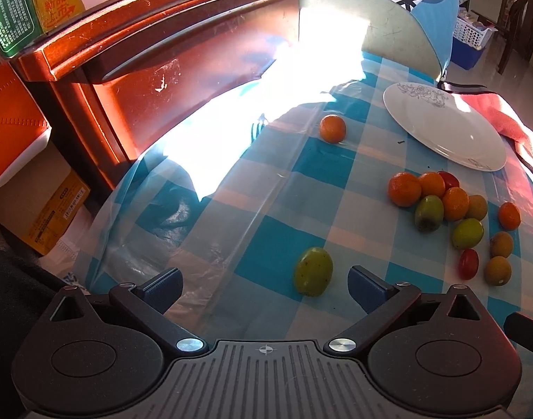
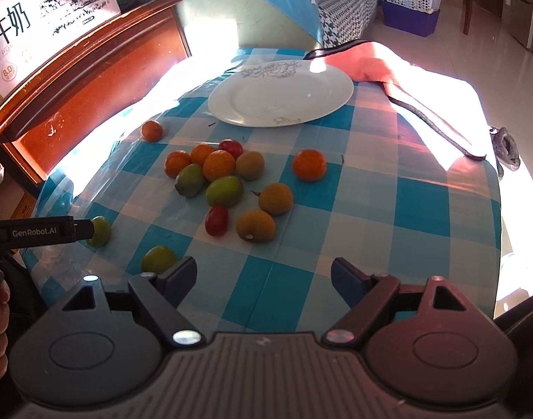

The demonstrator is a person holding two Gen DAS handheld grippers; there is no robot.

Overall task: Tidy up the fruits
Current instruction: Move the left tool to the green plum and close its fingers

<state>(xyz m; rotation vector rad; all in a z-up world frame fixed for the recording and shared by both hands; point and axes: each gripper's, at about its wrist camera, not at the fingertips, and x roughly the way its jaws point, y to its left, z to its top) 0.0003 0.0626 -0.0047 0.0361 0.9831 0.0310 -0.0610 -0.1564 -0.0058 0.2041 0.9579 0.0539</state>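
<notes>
On left claw (image 2: 86, 229), "GenRobot.AI" lettering

The worktop's cloth (image 2: 388, 192) is checked in turquoise, pale blue and white under a clear sheen. The plate (image 2: 284, 97) is white with a fine dark line drawing of flowers near its far rim. Among the fruits, the mandarins (image 2: 309, 164) are bright orange, the cherry tomatoes (image 2: 216, 220) glossy red, the jujubes (image 2: 224, 191) yellow-green with brownish blotches, and the longans (image 2: 255, 226) dull tan-brown. A towel (image 2: 367, 63) beside the plate is coral pink with a black edge. The cabinet (image 2: 92, 83) behind is red-brown varnished wood. The milk carton (image 2: 39, 10) on it is white with black characters and cow drawings. The fingers (image 1: 163, 288) carry dark blue pads on black arms.
</notes>
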